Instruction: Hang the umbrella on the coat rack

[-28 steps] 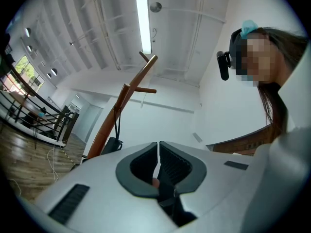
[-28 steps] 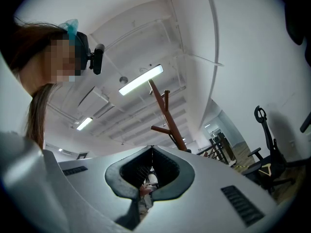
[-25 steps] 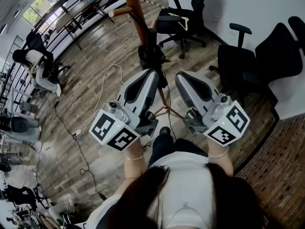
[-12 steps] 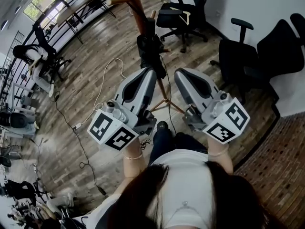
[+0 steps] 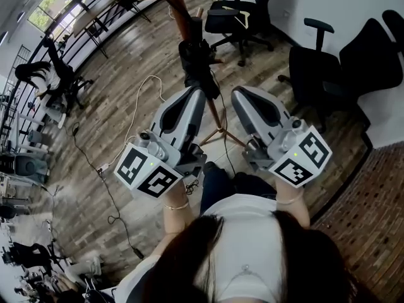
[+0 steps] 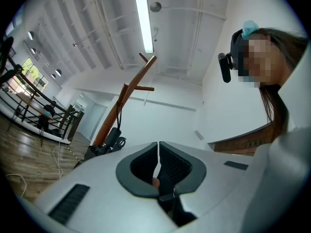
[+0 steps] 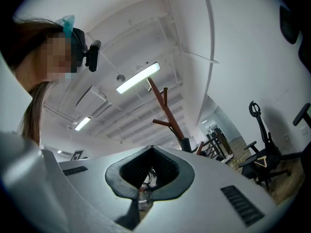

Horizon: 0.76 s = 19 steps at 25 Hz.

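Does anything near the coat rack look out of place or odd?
Only a small thing: a white cable lies loose in curves on the floor, left of the coat rack. The umbrella hangs on the rack normally.

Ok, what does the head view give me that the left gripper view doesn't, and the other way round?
Head view only: both marker cubes, the wooden floor, the office chairs, the rack's feet. Left gripper view only: the left tongs, shut with nothing held, the ceiling light, the rack's top pegs. Both: the coat rack pole with the black umbrella on it.
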Available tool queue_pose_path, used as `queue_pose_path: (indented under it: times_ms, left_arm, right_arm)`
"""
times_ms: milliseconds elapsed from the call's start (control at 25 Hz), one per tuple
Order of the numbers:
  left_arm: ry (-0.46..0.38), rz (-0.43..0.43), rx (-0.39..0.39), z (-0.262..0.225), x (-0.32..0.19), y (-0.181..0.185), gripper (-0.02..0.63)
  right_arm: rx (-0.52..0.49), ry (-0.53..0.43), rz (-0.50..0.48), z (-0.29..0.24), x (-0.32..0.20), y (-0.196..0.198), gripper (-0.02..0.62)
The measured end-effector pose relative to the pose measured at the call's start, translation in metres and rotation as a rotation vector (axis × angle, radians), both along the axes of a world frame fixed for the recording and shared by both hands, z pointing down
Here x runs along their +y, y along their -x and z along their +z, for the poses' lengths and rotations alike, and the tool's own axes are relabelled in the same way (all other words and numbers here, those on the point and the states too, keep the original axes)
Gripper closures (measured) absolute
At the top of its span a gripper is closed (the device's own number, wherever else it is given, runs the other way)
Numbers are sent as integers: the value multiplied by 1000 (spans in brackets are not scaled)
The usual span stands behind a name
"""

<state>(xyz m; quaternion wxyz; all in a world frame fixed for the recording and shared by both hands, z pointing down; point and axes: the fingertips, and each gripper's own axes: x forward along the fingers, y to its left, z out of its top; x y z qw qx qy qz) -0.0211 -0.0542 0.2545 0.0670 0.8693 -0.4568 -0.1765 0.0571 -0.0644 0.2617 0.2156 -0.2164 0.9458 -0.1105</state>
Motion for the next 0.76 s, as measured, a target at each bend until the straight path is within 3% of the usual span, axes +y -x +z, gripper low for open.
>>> queue_pose_path:
  times_ms: [760]
  left_arm:
    - [-16,40,-10,-2,-27,5,586]
  right_arm:
    - [8,1,27,6,-23,10,560]
